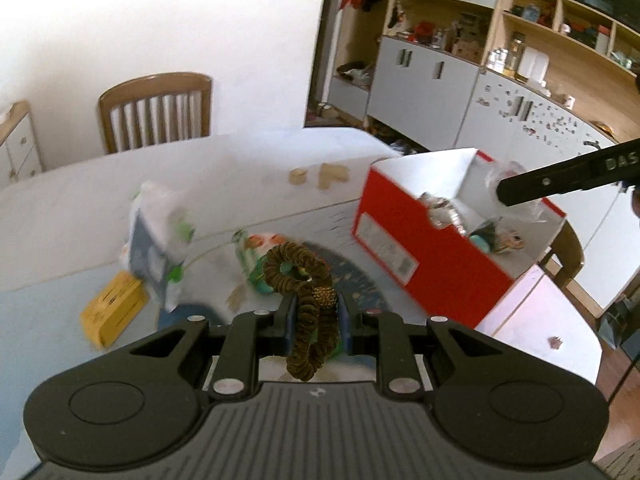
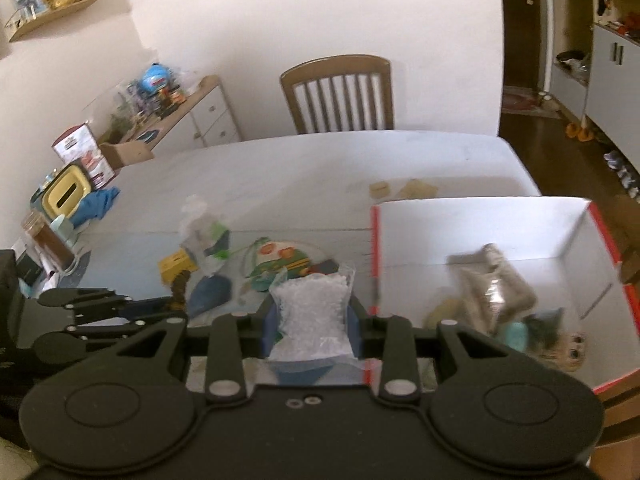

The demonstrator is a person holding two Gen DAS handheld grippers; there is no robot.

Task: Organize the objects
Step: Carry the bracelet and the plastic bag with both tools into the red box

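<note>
Above the desk (image 2: 280, 168), the left hand-held gripper (image 1: 316, 312) pinches a brown coiled hair tie (image 1: 304, 292) between its nearly closed fingers, the loops hanging clear of the clutter below. The right hand-held gripper (image 2: 310, 320) clamps a clear bag of white pellets (image 2: 310, 312), just left of the open red shoebox (image 2: 374, 256). That box already holds a beige cloth (image 2: 496, 284) and small trinkets. A yellow box (image 1: 114, 308) and plastic packets lie on the desk.
</note>
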